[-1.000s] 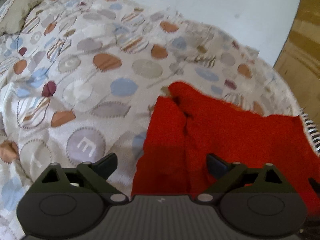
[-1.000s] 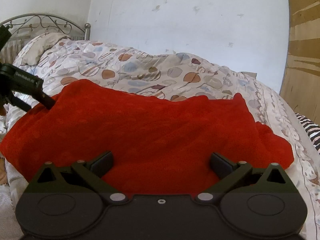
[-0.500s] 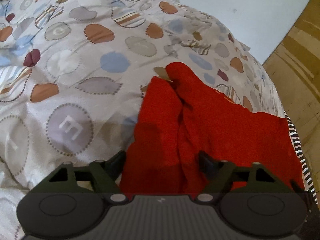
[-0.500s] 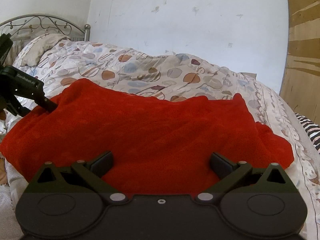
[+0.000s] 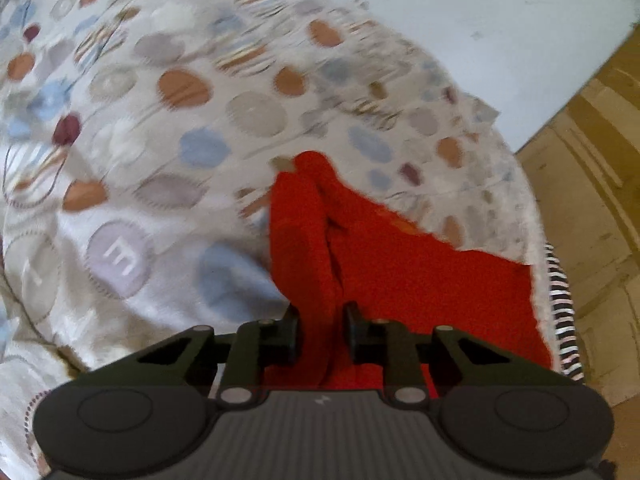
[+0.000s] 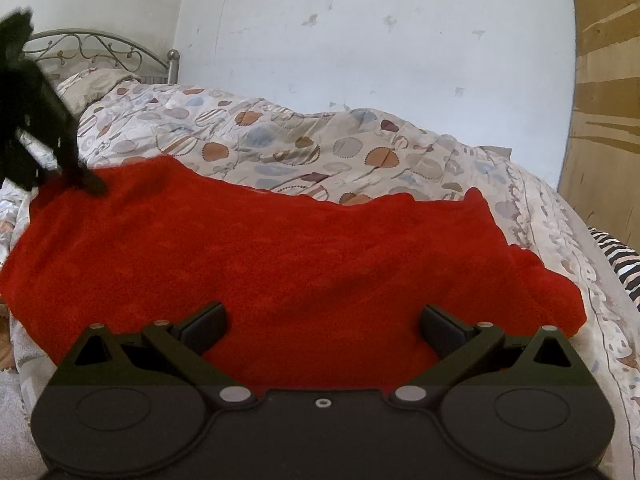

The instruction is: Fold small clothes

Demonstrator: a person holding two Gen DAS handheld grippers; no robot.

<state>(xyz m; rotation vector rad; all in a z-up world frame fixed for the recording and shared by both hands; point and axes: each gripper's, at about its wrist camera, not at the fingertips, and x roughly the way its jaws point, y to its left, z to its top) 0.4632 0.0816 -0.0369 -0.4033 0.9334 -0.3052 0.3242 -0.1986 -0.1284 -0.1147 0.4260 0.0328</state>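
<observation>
A red fleecy garment [image 6: 280,256] lies spread across the patterned bedspread [image 6: 280,144]. In the left wrist view my left gripper [image 5: 322,328] is shut on a raised fold of the red garment [image 5: 400,272] near its left edge. The left gripper also shows in the right wrist view [image 6: 86,184], its tip on the garment's far left corner. My right gripper [image 6: 322,326] is open, its jaws wide apart just above the garment's near edge, holding nothing.
A pillow [image 6: 96,88] and a metal headboard [image 6: 100,46] stand at the far left. A white wall [image 6: 360,40] runs behind the bed. A wooden panel [image 6: 604,120] stands on the right, with a black-and-white striped cloth [image 6: 620,264] by the bed's right edge.
My left gripper has closed from wide open onto a fold of the red garment and moved in over it. The right gripper has not moved.
</observation>
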